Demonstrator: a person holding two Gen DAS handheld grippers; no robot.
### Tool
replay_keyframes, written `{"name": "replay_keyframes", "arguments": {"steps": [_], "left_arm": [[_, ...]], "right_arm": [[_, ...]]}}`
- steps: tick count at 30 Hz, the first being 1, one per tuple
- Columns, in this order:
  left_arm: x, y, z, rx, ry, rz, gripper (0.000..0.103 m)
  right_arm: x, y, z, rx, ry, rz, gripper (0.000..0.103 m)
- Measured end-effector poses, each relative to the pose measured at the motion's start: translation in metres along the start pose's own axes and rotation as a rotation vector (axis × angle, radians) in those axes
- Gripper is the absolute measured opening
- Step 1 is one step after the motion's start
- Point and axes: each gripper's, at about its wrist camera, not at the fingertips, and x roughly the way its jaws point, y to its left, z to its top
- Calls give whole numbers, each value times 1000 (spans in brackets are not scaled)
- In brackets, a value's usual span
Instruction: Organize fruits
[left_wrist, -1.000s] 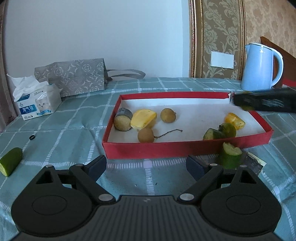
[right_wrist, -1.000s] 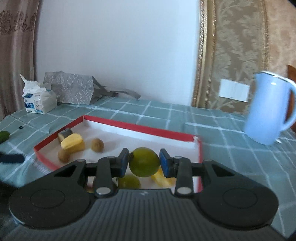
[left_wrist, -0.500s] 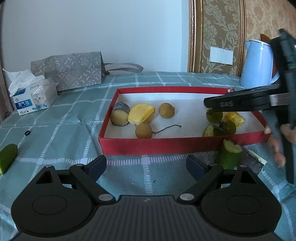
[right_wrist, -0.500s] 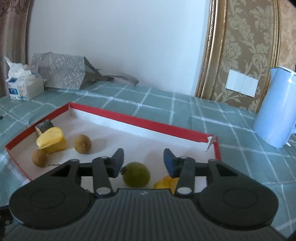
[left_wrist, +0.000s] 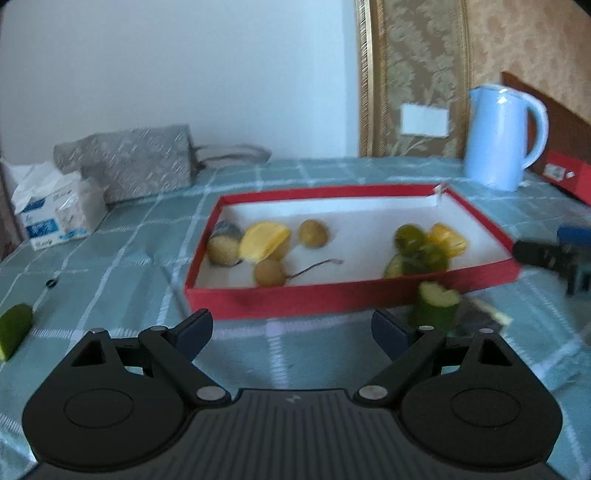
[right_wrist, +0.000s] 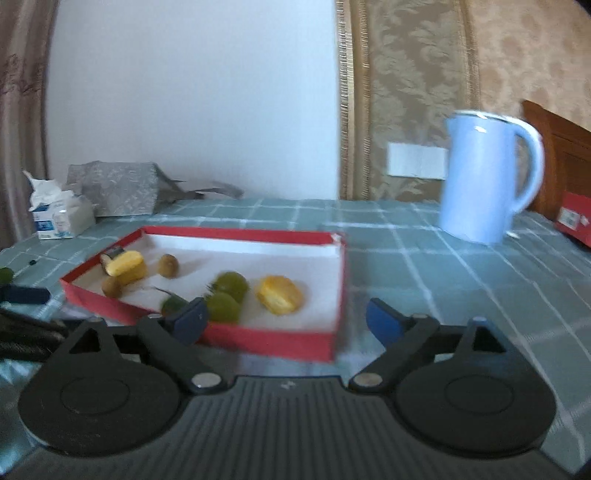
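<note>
A red tray (left_wrist: 351, 293) with a white floor holds several fruits: a yellow piece (left_wrist: 264, 240), brown round fruits (left_wrist: 313, 232), green round fruits (left_wrist: 410, 238) and an orange piece (left_wrist: 448, 240). The tray also shows in the right wrist view (right_wrist: 269, 341), with the green fruits (right_wrist: 231, 284) inside. A cut green piece (left_wrist: 436, 308) stands on the cloth before the tray. Another green piece (left_wrist: 14, 328) lies at far left. My left gripper (left_wrist: 291, 332) is open and empty before the tray. My right gripper (right_wrist: 286, 319) is open and empty, at the tray's right corner.
A light blue kettle (left_wrist: 498, 136) stands at the back right, also in the right wrist view (right_wrist: 484, 177). A tissue pack (left_wrist: 55, 210) and a grey bag (left_wrist: 129, 162) sit at the back left. A red box (left_wrist: 569, 177) lies at far right.
My right gripper opened, let go of the green round fruit into the tray, and drew back to the right. My left gripper stayed open in place.
</note>
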Motion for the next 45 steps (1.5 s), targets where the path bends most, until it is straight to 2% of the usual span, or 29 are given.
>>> {"name": "replay_keyframes", "arguments": {"steps": [3, 6, 14, 17, 24, 32, 38, 45], "left_arm": [[-4, -9, 0, 17, -12, -50, 93], [-4, -19, -1, 23, -10, -62, 93], [-1, -33, 6, -49, -22, -110, 93], [9, -39, 10, -69, 6, -130, 93], [29, -53, 16, -79, 55, -116, 94], [32, -41, 15, -151, 89, -102, 96], [38, -28, 16, -235, 138, -150, 96], [49, -51, 18, -108, 167, -79, 95]], "right_arm": [[1, -13, -8, 59, 43, -3, 95], [5, -20, -11, 113, 81, 0, 95], [1, -23, -12, 134, 65, -13, 100], [-1, -24, -12, 141, 61, -16, 100], [-1, -21, -12, 125, 64, -20, 100], [-3, -22, -12, 134, 58, -31, 103], [-5, -23, -11, 133, 47, -30, 103], [-10, -13, -11, 68, 24, -30, 103]]}}
